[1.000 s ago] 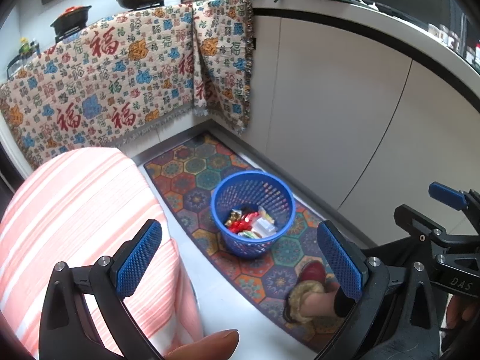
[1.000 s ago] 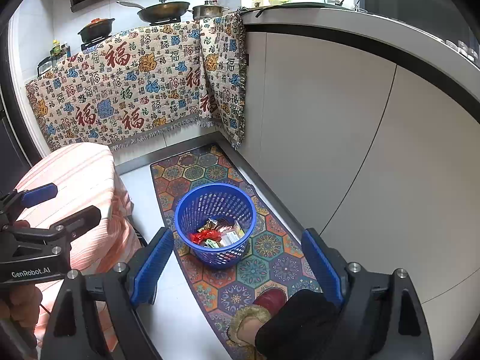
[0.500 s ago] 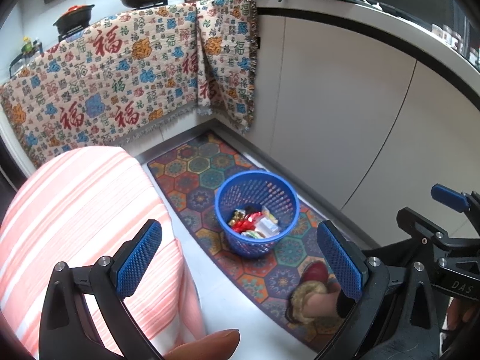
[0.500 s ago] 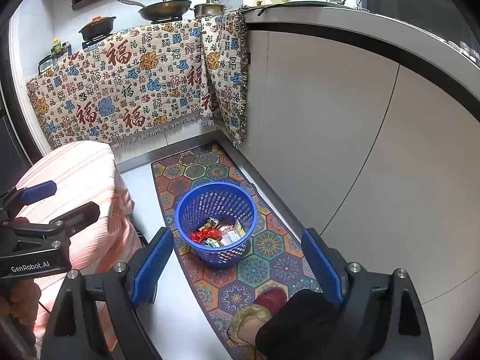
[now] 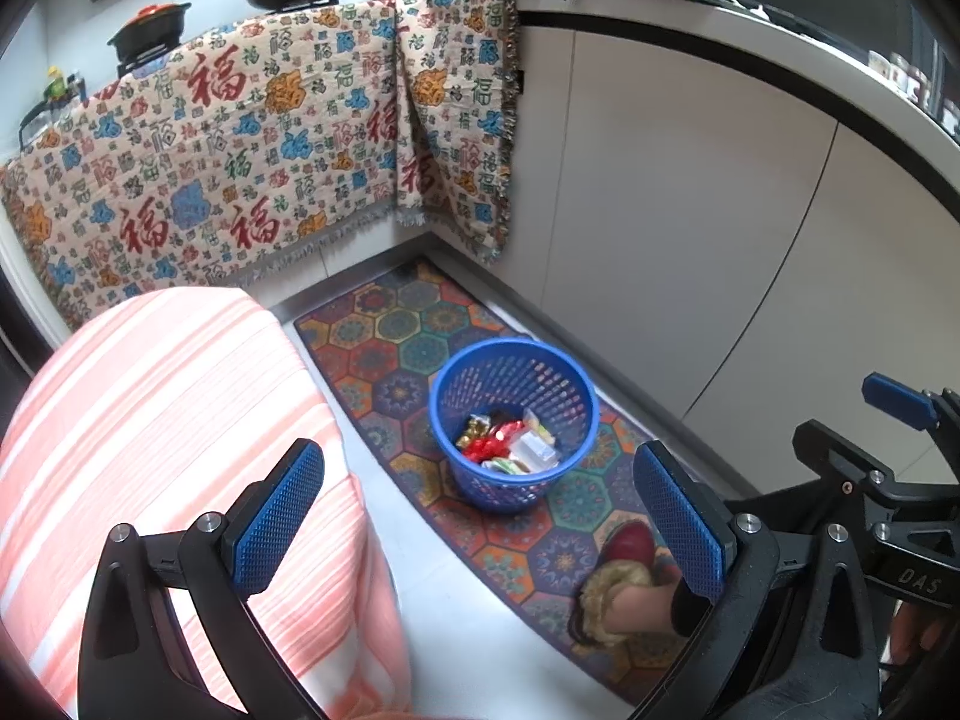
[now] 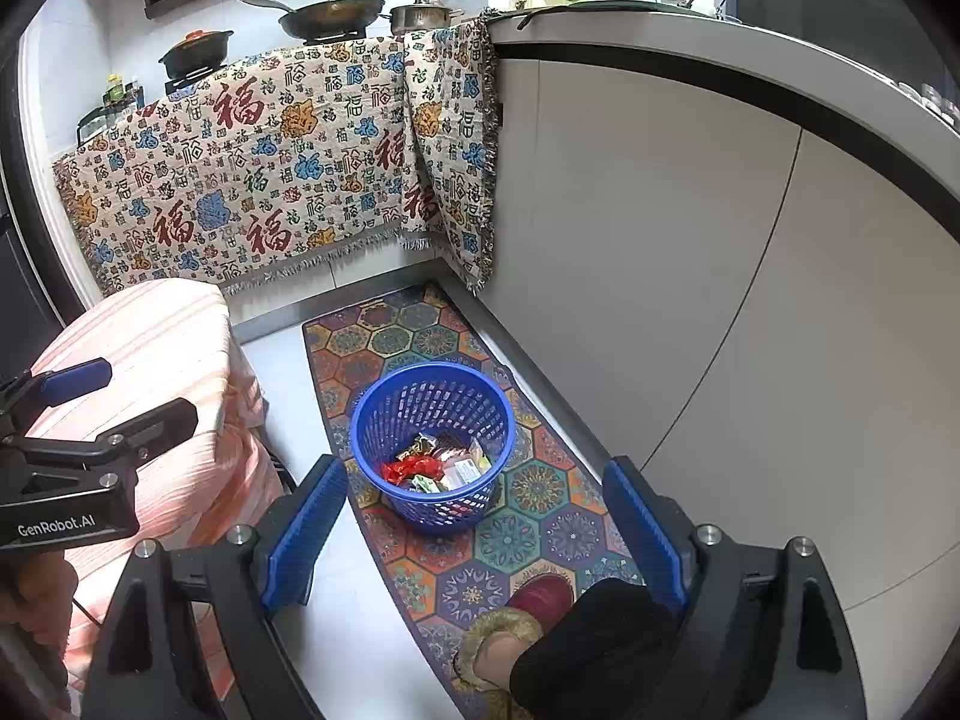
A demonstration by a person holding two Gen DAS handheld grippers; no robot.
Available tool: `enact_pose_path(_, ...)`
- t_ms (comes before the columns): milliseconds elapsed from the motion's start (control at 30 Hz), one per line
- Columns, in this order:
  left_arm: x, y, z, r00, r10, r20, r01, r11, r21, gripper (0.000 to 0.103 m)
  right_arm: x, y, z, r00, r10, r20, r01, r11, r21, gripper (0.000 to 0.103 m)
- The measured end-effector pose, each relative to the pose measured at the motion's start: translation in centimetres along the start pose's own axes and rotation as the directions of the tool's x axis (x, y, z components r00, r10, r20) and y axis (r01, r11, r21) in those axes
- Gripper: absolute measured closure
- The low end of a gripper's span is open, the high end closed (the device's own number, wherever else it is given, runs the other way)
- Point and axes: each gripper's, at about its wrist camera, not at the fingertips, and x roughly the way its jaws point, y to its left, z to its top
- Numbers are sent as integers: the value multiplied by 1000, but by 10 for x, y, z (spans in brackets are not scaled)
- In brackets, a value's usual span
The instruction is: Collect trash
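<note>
A blue plastic basket [image 5: 543,360] stands on a patterned floor mat [image 5: 384,324]; it also shows in the right wrist view [image 6: 432,513]. Inside lie several wrappers [image 5: 510,441], red, gold and white, also seen from the right wrist [image 6: 438,465]. My left gripper [image 5: 480,516] is open and empty, held high above the floor. My right gripper [image 6: 474,522] is open and empty too, above the basket's near side. Each gripper's body shows at the edge of the other's view.
A table under a pink striped cloth [image 5: 150,420] stands on the left. White cabinet fronts [image 5: 720,240] run along the right. A patterned blanket [image 5: 240,150] hangs over the far counter with pans on top. The person's red slipper [image 6: 534,600] rests on the mat.
Both views have shifted slightly; the basket sits a little lower and nearer in the frames. Both grippers stay open and empty.
</note>
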Motion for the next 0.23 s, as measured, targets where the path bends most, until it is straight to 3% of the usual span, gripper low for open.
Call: enact_pose_path(233, -2, -2, -3, 1000, 18, 24, -17, 1000, -12, 0, 3, -4, 1, 1000, -1, -5, 1, 1000, 4, 14)
